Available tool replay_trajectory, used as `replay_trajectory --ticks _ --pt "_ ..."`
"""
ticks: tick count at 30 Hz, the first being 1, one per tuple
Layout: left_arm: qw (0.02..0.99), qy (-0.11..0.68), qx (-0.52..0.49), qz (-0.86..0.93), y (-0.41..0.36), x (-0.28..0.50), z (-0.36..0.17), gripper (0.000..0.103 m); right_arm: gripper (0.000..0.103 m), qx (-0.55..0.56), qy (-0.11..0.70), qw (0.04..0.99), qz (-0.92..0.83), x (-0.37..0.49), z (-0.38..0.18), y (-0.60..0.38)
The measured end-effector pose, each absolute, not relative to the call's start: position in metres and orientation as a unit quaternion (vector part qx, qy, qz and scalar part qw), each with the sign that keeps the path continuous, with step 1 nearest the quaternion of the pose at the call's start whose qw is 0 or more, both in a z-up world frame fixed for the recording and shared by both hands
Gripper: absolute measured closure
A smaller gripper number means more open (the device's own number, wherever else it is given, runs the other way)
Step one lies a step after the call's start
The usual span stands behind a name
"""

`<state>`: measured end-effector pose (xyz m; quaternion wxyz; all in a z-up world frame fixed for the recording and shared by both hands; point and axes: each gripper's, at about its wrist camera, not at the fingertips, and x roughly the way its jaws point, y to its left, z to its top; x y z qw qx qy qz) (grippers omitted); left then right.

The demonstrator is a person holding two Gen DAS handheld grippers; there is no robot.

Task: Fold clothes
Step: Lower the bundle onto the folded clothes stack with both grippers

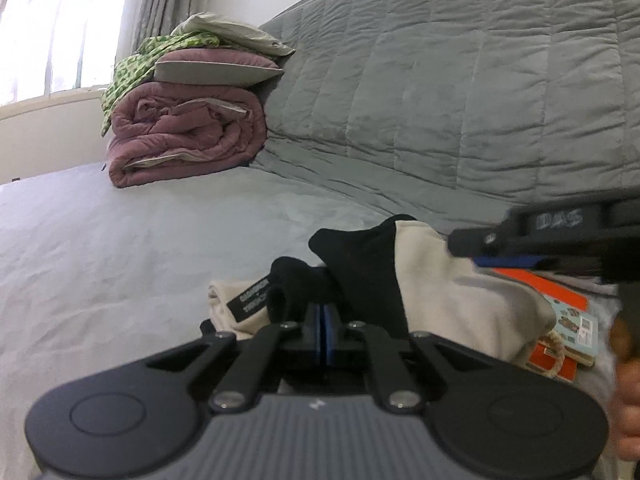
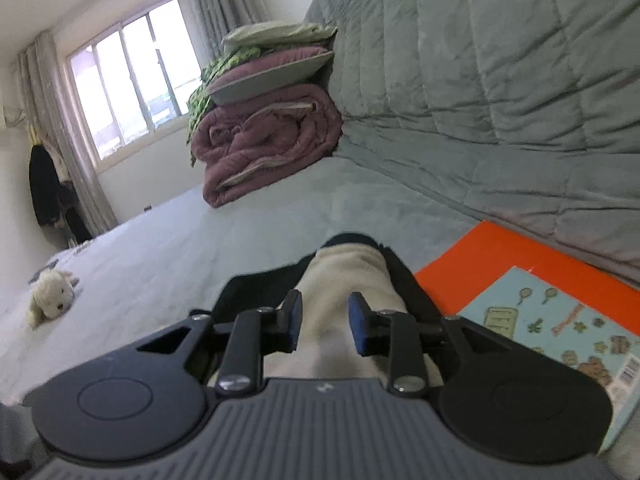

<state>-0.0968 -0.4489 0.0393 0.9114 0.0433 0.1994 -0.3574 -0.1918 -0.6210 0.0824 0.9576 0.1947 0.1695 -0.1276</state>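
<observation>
A cream and black garment (image 1: 452, 304) lies bunched on the grey bed cover (image 1: 120, 260), with a black label on its left part. My left gripper (image 1: 322, 316) sits low at its near edge, jaws shut, black cloth gathered right at the tips and seemingly pinched there. The right gripper (image 1: 480, 248) comes in blurred from the right, just above the cream cloth. In the right wrist view the right gripper (image 2: 326, 320) stands open over the garment (image 2: 344, 276); cream cloth lies under the gap and the pads do not press it.
An orange folder with a light-blue picture book (image 2: 532, 304) lies on the bed right of the garment. Folded purple quilts and pillows (image 1: 184, 136) are stacked at the back against the quilted grey headboard (image 1: 460, 80). A white plush toy (image 2: 50, 294) lies far left.
</observation>
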Motion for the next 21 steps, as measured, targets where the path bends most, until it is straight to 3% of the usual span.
replay_trajectory --ticks 9,21 --pt "0.914 0.214 0.053 -0.341 -0.456 -0.096 0.044 0.098 0.073 0.130 0.210 0.959 -0.140 -0.205 0.085 -0.587" --pt "0.915 0.219 0.076 -0.329 -0.462 -0.101 0.046 0.098 0.074 0.141 0.225 0.953 -0.148 -0.198 0.063 -0.595"
